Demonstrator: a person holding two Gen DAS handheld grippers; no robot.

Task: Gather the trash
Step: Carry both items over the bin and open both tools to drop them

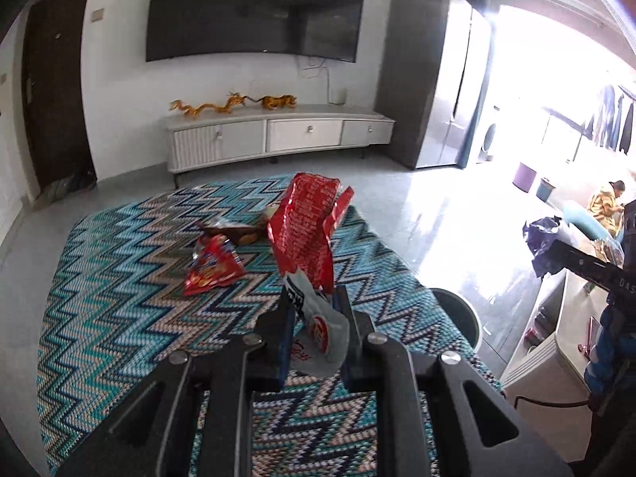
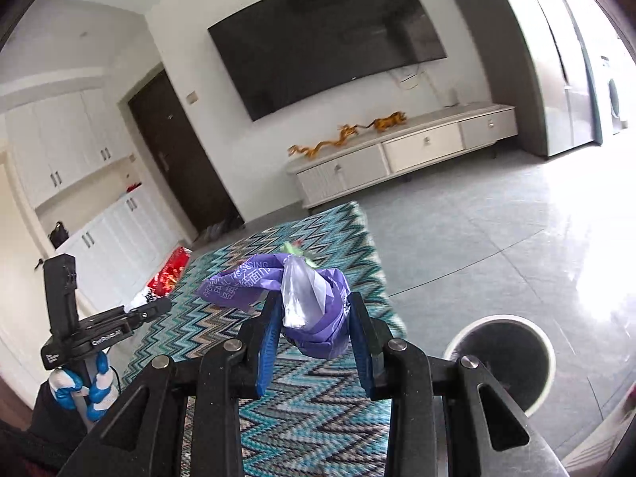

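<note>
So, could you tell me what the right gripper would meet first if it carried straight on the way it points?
Probably the zigzag rug. The right gripper, shut on a purple wrapper, points down over it; the bin sits off to its right. Depth is uncertain.

Daylight floods in from the right of both frames. In the left wrist view the balcony opening at the upper right is blown out to white, and glare spreads over the glossy floor below it. The right wrist view shows the same sheen on the floor at its right edge. Both fisheye pictures bend straight lines: the television bows, and dark vignetting fills the corners. The right wrist view is slightly soft with motion blur; the left is sharper.
</note>
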